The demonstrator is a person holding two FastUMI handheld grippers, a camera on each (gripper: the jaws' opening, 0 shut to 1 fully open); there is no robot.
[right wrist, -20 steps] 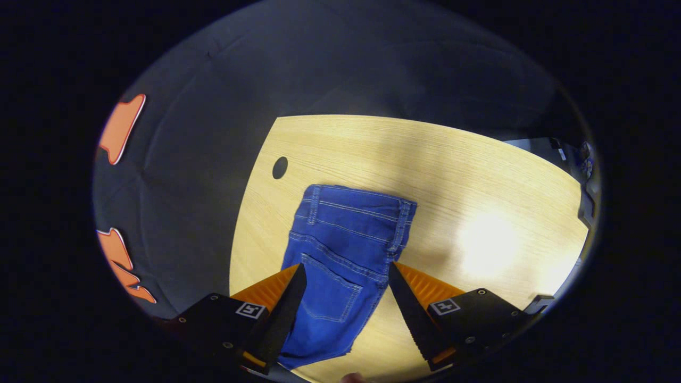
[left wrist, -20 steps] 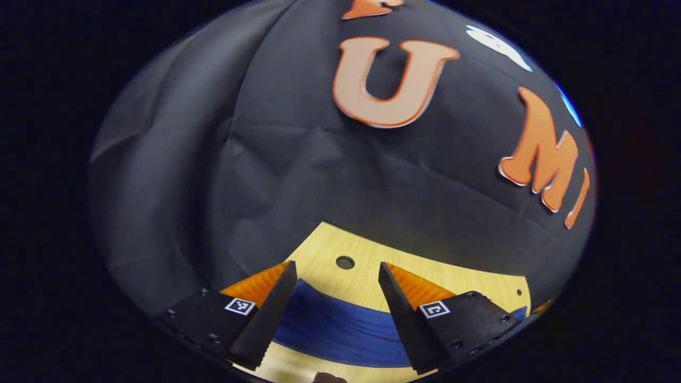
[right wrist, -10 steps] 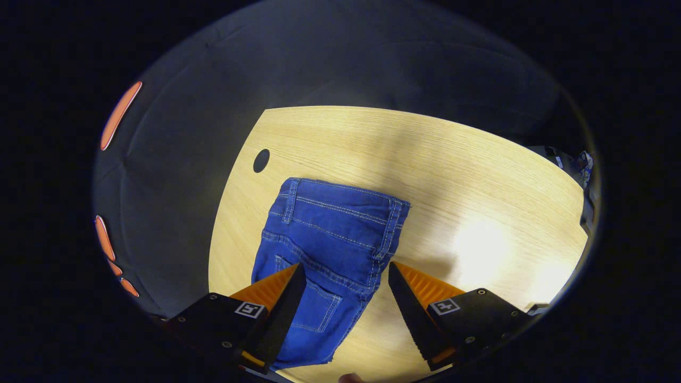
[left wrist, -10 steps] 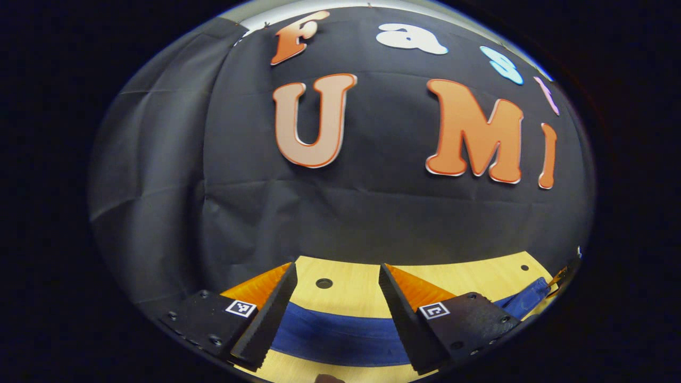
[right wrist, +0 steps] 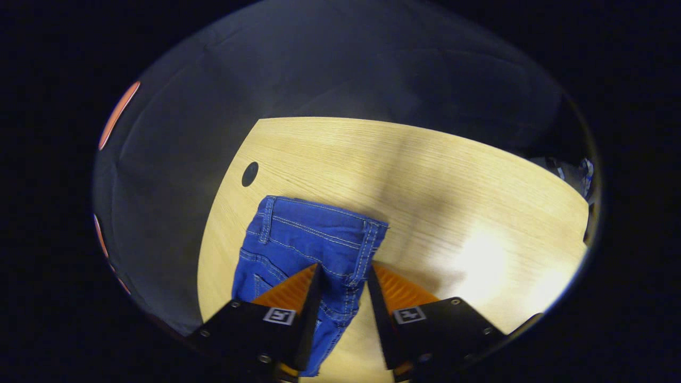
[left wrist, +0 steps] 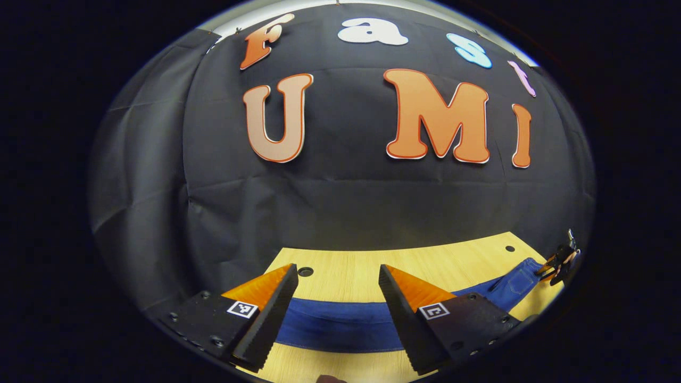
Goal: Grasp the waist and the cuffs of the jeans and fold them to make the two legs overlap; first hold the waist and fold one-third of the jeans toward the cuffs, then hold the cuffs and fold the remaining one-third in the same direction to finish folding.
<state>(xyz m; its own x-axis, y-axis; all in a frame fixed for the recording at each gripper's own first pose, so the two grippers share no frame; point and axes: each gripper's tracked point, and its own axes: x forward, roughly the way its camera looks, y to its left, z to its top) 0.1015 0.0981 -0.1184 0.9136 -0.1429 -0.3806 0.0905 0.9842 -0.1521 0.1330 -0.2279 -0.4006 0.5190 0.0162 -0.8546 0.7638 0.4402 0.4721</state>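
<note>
The right gripper has narrowed its jaws over the last second and now straddles the edge of the jeans near the waistband, though I can't tell if it's actually pinching yet. Looks like the waist grab is starting. The left gripper is wide open, hovering over a leg of the jeans. Its view has swung to catch the other gripper far right; the right gripper view shows the waist lying flat on the table.

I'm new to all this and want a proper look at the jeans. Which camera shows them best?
The right gripper view: it looks down on the jeans, showing waistband, belt loops and stitching on the table. The left gripper view shows them as a low blue strip behind its fingers, with the waist end far right.
</note>
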